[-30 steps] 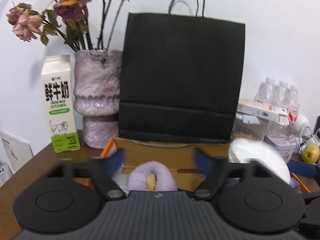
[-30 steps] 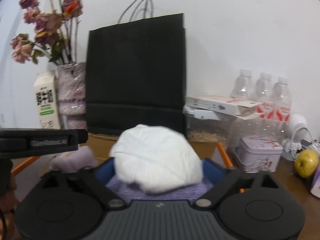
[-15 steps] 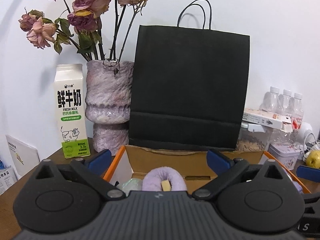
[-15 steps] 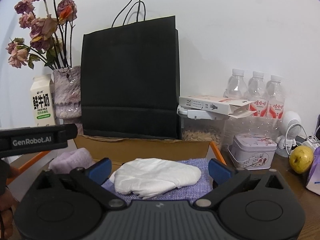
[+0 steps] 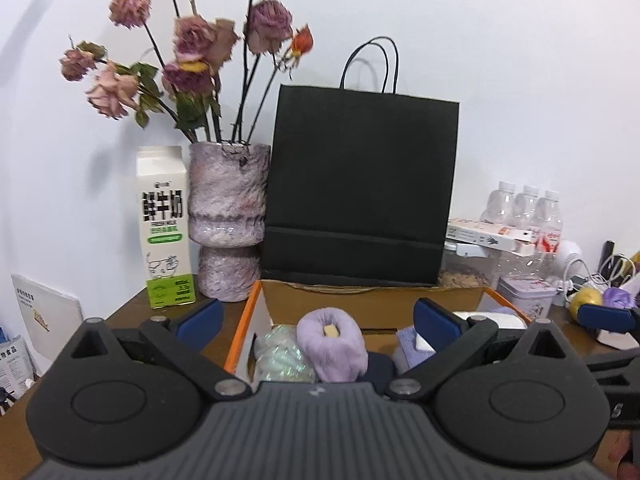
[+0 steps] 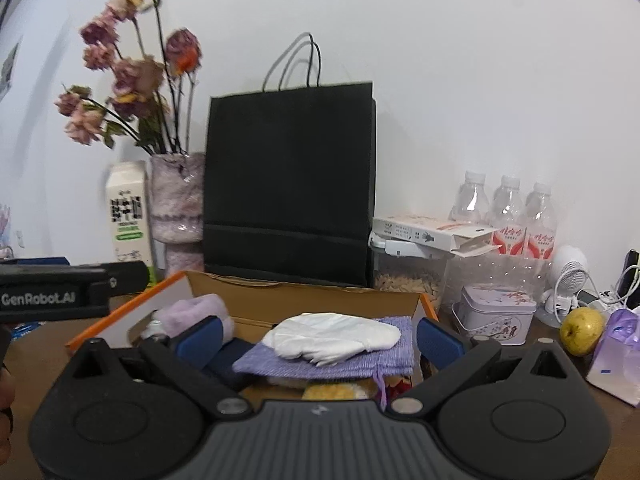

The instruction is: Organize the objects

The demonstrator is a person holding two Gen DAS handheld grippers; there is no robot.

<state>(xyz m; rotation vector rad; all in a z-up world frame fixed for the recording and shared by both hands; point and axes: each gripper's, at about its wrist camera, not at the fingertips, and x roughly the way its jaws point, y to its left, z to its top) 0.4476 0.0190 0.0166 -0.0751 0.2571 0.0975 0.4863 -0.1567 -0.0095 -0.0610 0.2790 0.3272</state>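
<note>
An open cardboard box with orange edges [image 5: 245, 328] [image 6: 120, 312] sits on the brown table. In it lie a lilac fuzzy roll [image 5: 332, 344] [image 6: 200, 312], a shiny crinkled packet [image 5: 280, 360], a purple knitted cloth [image 6: 384, 356] and a white crumpled bundle [image 6: 336, 336] on top of the cloth. My left gripper [image 5: 316, 320] is open and empty, held back above the box's near side. My right gripper [image 6: 318, 334] is open and empty, its blue pads on either side of the white bundle, not touching it.
A black paper bag [image 5: 360, 188] stands behind the box. A milk carton [image 5: 164, 228] and a vase of dried roses [image 5: 226, 220] stand to the left. Water bottles [image 6: 504, 208], a seed container [image 6: 408, 276], a tin [image 6: 496, 312], a small fan [image 6: 568, 284] and a pear [image 6: 582, 330] are at the right.
My right gripper opened and let the white bundle drop onto the purple cloth in the box. Both grippers then pulled back and up from the box.
</note>
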